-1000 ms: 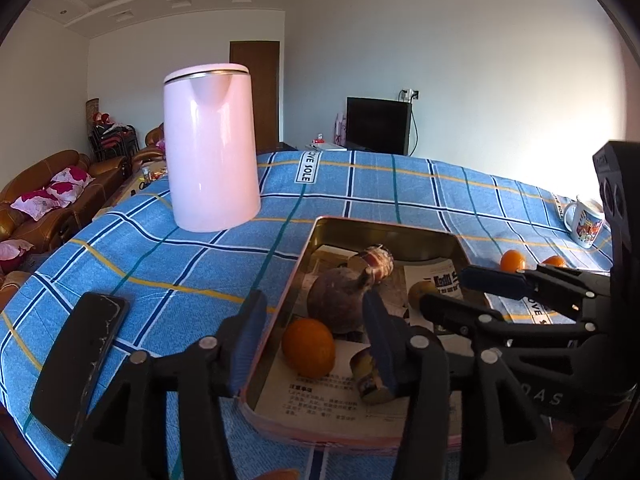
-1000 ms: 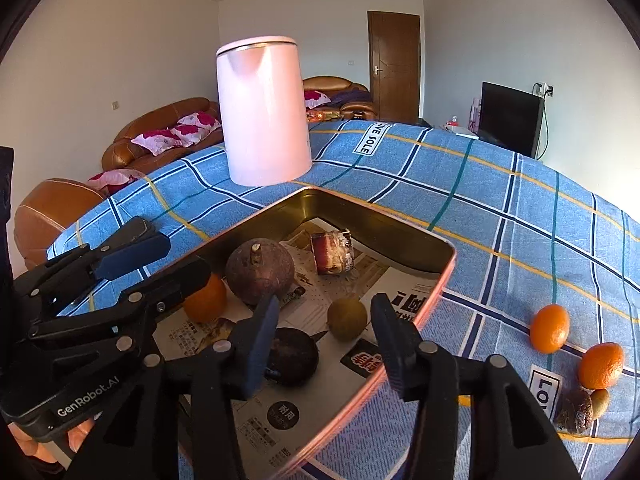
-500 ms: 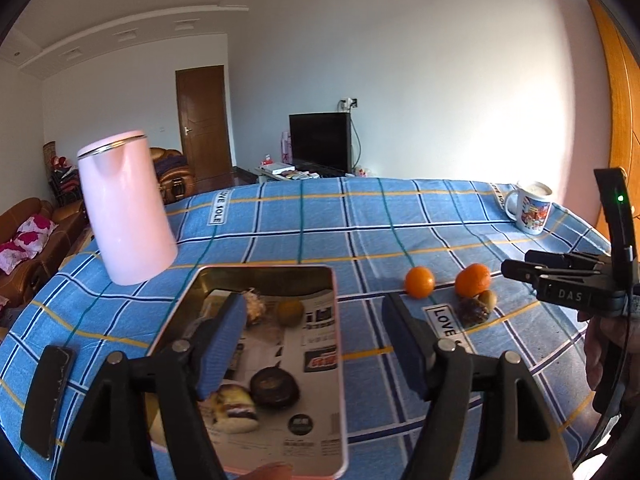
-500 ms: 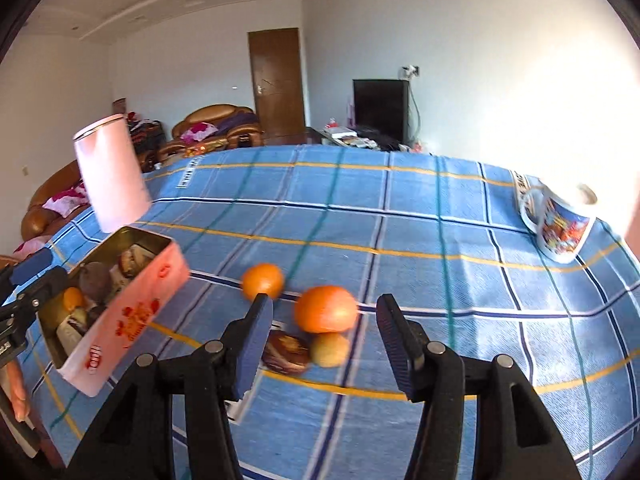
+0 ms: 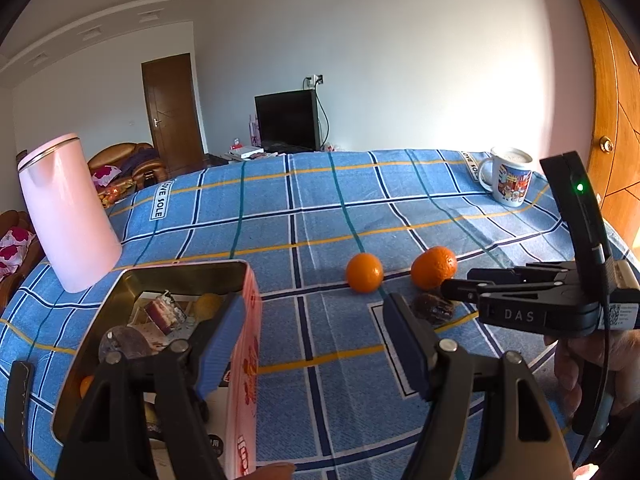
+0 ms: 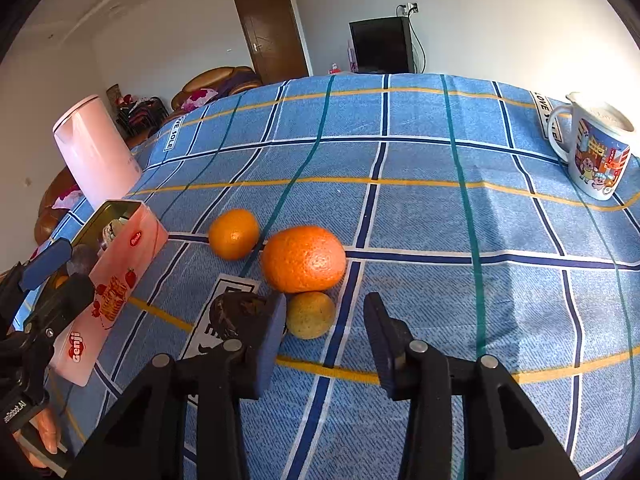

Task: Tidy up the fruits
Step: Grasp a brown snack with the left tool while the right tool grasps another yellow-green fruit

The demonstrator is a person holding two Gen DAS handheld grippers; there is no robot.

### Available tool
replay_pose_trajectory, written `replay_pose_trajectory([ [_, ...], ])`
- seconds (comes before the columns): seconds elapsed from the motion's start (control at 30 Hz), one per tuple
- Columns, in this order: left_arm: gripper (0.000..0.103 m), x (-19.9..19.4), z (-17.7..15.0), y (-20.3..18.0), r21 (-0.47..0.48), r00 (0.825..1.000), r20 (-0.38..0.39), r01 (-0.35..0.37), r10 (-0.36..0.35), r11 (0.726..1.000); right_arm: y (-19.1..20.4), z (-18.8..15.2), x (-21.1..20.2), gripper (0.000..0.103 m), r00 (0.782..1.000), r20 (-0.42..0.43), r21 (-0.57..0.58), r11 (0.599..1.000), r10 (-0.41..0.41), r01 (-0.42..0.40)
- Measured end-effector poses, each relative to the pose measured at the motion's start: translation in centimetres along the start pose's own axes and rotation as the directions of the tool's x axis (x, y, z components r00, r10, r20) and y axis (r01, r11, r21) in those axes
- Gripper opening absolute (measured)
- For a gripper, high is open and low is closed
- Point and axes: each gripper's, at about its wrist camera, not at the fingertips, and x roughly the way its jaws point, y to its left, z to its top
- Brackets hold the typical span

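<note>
Right claw [image 6: 324,340]: jaws apart, just been closing, nothing gripped, above small yellow-green fruit [image 6: 310,315]. Left claw [image 5: 316,344]: apart, empty, beside tin [image 5: 250,320].

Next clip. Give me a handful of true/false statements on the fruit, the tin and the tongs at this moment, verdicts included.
1. Two oranges lie on the tablecloth: the larger orange and the smaller orange. True.
2. The right tongs grip the larger orange. False: nothing sits between them.
3. The pink tin already holds fruit. True.
4. The mug stands inside the tin. False: it stands on the cloth, far from it.
5. The left tongs carry an orange. False: they are open and empty.
</note>
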Motion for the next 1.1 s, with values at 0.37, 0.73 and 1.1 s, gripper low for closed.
replay_pose_trajectory([
  [0.37,0.078,1.1,0.2,-1.1,0.009,1.000,-0.020,0.004,-0.004,1.000,-1.2,-0.1,0.4,0.035,0.997,-0.014,0.081,0.994,0.076,-0.075],
  [0.73,0.078,3.1,0.5,-4.1,0.045,0.994,-0.081,0.074,-0.070,0.996,-1.5,-0.5,-2.2,0.029,0.995,0.075,0.022,0.998,-0.062,0.060],
  [1.1,0.068,7.5,0.4,-8.3,0.106,0.959,-0.250,0.163,-0.132,0.981,-3.3,-0.6,-4.2,0.029,0.976,0.167,0.040,0.990,-0.139,0.134],
])
